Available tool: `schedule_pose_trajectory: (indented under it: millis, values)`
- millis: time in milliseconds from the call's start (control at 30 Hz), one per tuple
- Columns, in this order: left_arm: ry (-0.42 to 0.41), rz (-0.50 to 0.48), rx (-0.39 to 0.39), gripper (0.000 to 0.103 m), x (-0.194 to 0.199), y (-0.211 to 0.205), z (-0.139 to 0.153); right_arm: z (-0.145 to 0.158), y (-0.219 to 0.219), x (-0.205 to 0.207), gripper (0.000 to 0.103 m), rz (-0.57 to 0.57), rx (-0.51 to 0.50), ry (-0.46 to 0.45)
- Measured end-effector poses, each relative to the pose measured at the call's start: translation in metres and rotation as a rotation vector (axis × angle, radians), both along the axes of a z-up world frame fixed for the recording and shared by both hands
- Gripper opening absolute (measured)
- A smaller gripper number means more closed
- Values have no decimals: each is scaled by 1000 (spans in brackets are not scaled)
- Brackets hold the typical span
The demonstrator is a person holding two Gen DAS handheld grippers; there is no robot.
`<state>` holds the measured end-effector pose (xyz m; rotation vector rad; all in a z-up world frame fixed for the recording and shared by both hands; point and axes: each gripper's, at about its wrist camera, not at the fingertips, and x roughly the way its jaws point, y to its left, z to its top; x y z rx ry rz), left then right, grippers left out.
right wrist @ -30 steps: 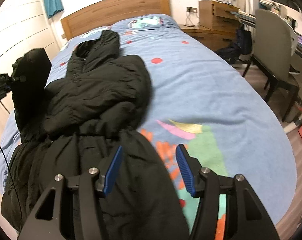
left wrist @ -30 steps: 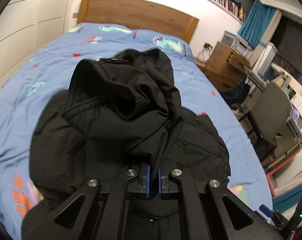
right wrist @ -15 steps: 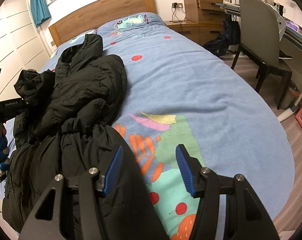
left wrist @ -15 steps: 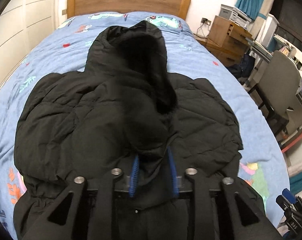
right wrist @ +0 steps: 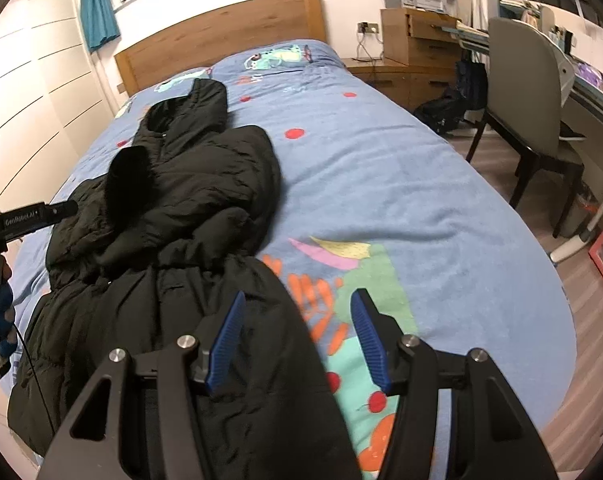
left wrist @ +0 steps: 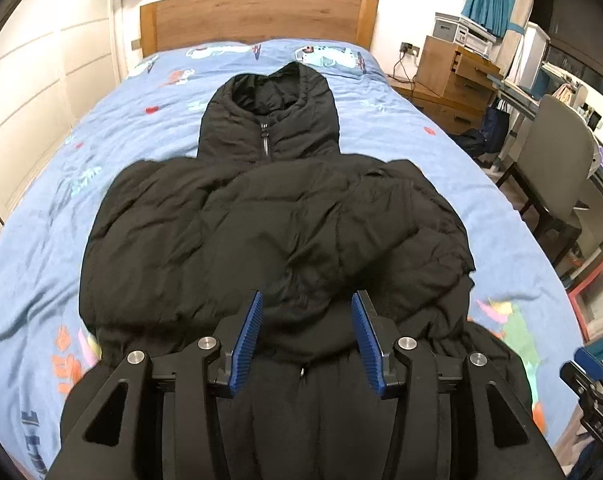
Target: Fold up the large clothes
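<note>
A large black hooded puffer jacket (left wrist: pixel 269 232) lies face up on the blue patterned bed (left wrist: pixel 61 208), hood toward the headboard, with both sleeves folded across the chest. My left gripper (left wrist: pixel 306 312) is open and empty, just above the jacket's waist. In the right wrist view the jacket (right wrist: pixel 189 216) lies on the left half of the bed. My right gripper (right wrist: pixel 297 320) is open and empty, over the jacket's lower right edge. The left gripper's body (right wrist: pixel 25 218) shows at the left edge there.
A wooden headboard (left wrist: pixel 257 20) stands at the far end. A wooden dresser (left wrist: pixel 453 76) and a grey chair (left wrist: pixel 557 164) at a desk stand right of the bed. White wardrobe doors (left wrist: pixel 33 88) line the left. The bed's right half (right wrist: pixel 401 200) is bare.
My left gripper held the sleeve raised, lowered it across the jacket's chest, then opened and let it go. The right gripper stayed open near the jacket's lower edge.
</note>
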<state>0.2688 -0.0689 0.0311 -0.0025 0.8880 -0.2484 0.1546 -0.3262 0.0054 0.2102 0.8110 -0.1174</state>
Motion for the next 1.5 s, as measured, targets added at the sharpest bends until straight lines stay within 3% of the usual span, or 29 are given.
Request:
schedule_pose_trajectory:
  millis: [233, 433, 667, 833, 1033, 1500]
  values:
    - [-9, 23, 18, 46, -6, 27, -6, 13, 48, 31, 54, 93, -42, -6]
    - [-43, 100, 51, 47, 8, 69, -7, 29, 101, 78, 54, 204, -93, -37]
    - [-85, 182, 150, 50, 39, 108, -15, 36, 168, 144, 54, 340, -138, -78]
    - [-120, 232, 228, 52, 66, 124, -27, 25, 204, 185, 54, 392, -169, -86]
    - [-159, 269, 310, 56, 90, 130, -45, -4, 217, 217, 54, 398, -206, -51]
    - [-138, 298, 447, 67, 100, 128, -98, -49, 176, 231, 54, 377, -208, 4]
